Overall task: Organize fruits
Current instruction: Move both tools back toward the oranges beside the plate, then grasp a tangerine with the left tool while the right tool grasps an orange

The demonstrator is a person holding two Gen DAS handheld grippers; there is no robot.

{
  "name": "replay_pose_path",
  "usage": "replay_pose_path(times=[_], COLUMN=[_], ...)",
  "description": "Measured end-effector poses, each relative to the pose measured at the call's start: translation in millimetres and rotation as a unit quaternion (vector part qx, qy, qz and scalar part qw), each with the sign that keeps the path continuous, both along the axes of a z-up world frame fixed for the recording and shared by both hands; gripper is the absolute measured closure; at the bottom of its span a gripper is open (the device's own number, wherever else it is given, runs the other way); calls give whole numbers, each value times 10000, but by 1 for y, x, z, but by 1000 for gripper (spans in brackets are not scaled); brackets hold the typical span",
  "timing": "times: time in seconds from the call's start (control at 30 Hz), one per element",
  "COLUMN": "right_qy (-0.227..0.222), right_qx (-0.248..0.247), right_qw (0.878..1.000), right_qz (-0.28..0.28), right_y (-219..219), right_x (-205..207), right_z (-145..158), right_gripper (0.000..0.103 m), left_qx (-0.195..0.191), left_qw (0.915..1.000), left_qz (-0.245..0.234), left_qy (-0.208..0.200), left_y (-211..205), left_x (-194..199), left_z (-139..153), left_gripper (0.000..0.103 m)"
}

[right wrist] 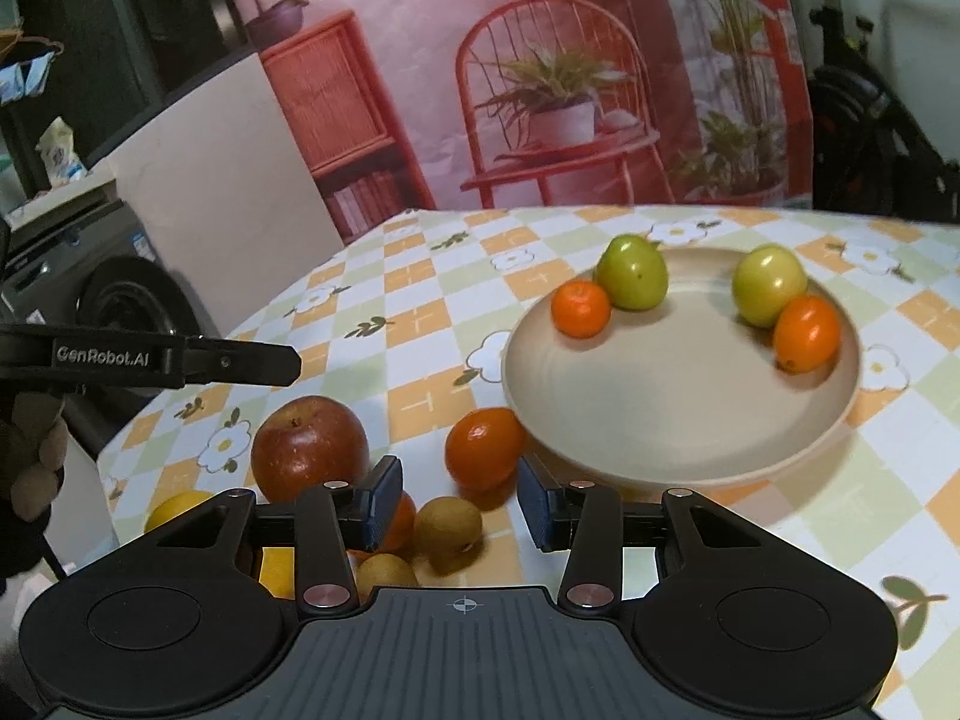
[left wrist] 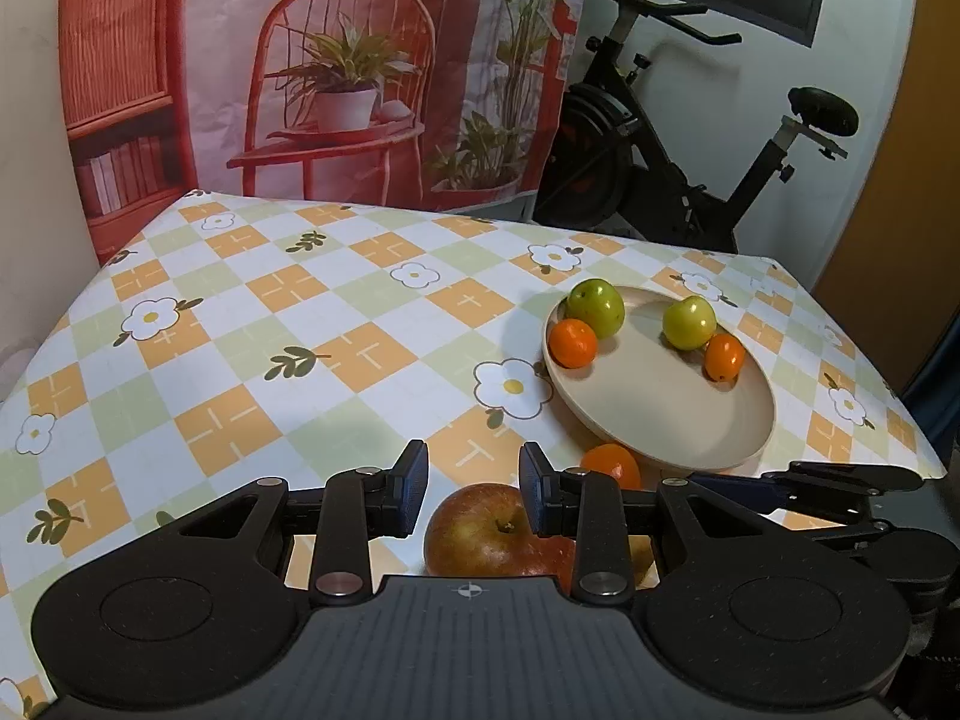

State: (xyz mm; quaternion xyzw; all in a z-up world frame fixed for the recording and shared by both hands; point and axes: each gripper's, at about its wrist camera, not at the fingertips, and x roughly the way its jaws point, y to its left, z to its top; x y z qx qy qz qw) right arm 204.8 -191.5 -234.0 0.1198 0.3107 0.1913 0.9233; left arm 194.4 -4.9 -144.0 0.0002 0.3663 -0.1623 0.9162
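The table's (left wrist: 252, 324) far-left half is bare cloth, open to pass. The plate (left wrist: 672, 414) fills the far-right part, four fruits along its far rim, its near half free. By the near edge, apple (right wrist: 309, 441), orange (right wrist: 485, 447) and small fruits (right wrist: 447, 531) crowd together.

"GenRobot.AI" on left tongs (right wrist: 288, 365), seemingly.

Ahead of you the surface (left wrist: 288, 324) wears a checked cloth of orange, green and white with daisies. Behind its far edge hangs a printed backdrop (left wrist: 324, 72) showing a red chair and potted plants. To the right stands a black exercise bike (left wrist: 678, 150) against a white wall (left wrist: 750, 66).
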Motion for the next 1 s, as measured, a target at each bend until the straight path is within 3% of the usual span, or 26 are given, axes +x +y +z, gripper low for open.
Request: replay_pose_path(times=[0.7, 1.0], right_qy=[905, 949], right_qx=[197, 48], right_qw=[9941, 9936], right_qz=[-566, -616], right_y=[12, 17], right_x=[47, 52], right_z=[-11, -13], right_gripper=[68, 71], left_qx=[-313, -412], left_qw=[9992, 9990], left_qz=[166, 126], left_qy=[-183, -133], left_y=[19, 21], left_x=[3, 3], left_z=[-6, -9], left_gripper=[68, 68])
